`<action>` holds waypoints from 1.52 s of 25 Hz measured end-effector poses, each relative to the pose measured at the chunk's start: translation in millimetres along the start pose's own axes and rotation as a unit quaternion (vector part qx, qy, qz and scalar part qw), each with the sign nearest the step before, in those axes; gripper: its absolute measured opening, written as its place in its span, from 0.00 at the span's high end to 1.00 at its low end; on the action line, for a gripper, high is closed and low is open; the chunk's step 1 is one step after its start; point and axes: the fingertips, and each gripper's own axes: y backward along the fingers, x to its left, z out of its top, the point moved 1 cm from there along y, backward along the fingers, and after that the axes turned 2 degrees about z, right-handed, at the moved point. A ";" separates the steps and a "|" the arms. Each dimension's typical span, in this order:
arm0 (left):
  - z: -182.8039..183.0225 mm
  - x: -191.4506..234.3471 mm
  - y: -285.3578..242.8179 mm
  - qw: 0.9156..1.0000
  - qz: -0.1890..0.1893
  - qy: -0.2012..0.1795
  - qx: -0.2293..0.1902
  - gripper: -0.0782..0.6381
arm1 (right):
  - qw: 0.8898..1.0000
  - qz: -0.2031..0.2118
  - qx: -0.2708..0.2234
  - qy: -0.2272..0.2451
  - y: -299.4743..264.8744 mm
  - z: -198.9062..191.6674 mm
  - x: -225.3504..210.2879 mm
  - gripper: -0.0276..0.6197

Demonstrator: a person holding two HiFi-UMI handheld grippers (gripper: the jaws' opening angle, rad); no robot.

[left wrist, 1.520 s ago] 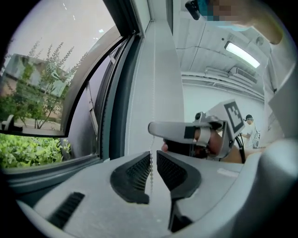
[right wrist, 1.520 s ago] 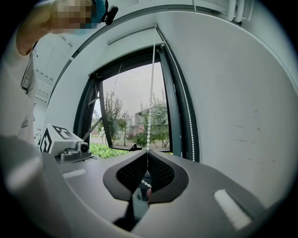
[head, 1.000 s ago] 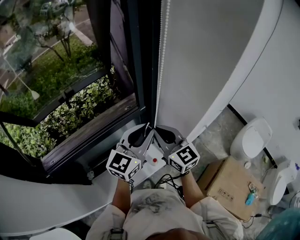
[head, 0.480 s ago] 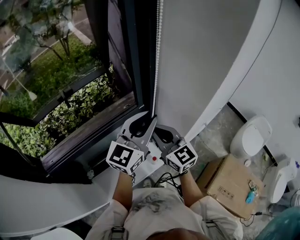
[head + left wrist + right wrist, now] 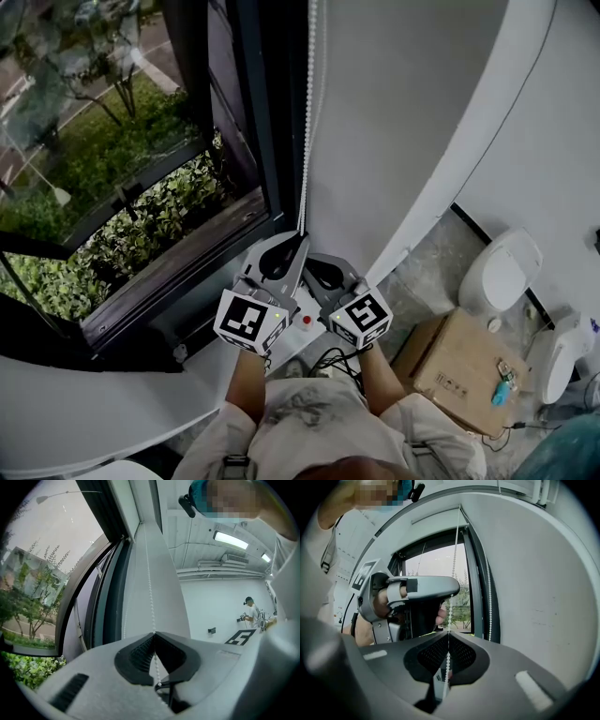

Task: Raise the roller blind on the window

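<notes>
Head view: left gripper [image 5: 298, 241] and right gripper [image 5: 317, 261] just beside each other below the window frame [image 5: 246, 112]; cardboard box [image 5: 457, 366] shut, well apart.
Left gripper view: jaws closed on the bead chain [image 5: 150, 592].
Right gripper view: jaws closed on the bead chain [image 5: 453, 569]; roller blind [image 5: 440, 516] apparently rolled at the window top.

A dark-framed window [image 5: 248, 131] gave onto a green hedge [image 5: 141, 230] and trees [image 5: 108, 80] in daylight, with a plain white wall [image 5: 412, 122] to its right. A speckled grey floor [image 5: 436, 277] lay below, carrying a brown cardboard box [image 5: 455, 361] close to the wall. One lit ceiling light strip [image 5: 229, 538] showed in the white room behind.
</notes>
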 end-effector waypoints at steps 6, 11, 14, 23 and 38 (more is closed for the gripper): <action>-8.6 -0.1 0.5 1.000 0.001 0.007 0.006 0.87 | 1.000 -0.001 0.011 0.004 -0.1 -8.0 -0.8 0.94; -23.0 1.2 1.9 1.000 0.006 0.017 0.019 0.87 | 1.000 0.001 0.025 0.001 -0.7 -21.5 -0.5 0.94; -31.6 1.7 3.1 0.999 0.008 0.021 0.026 0.87 | 0.999 0.001 0.035 -0.002 -0.8 -30.1 -0.3 0.94; -54.0 1.9 3.2 0.998 0.012 0.036 0.043 0.87 | 0.998 0.000 0.056 -0.013 -0.2 -52.3 -3.3 0.94; -81.5 5.2 5.2 0.996 0.018 0.056 0.067 0.87 | 0.996 -0.001 0.085 -0.025 -2.0 -78.9 -6.6 0.94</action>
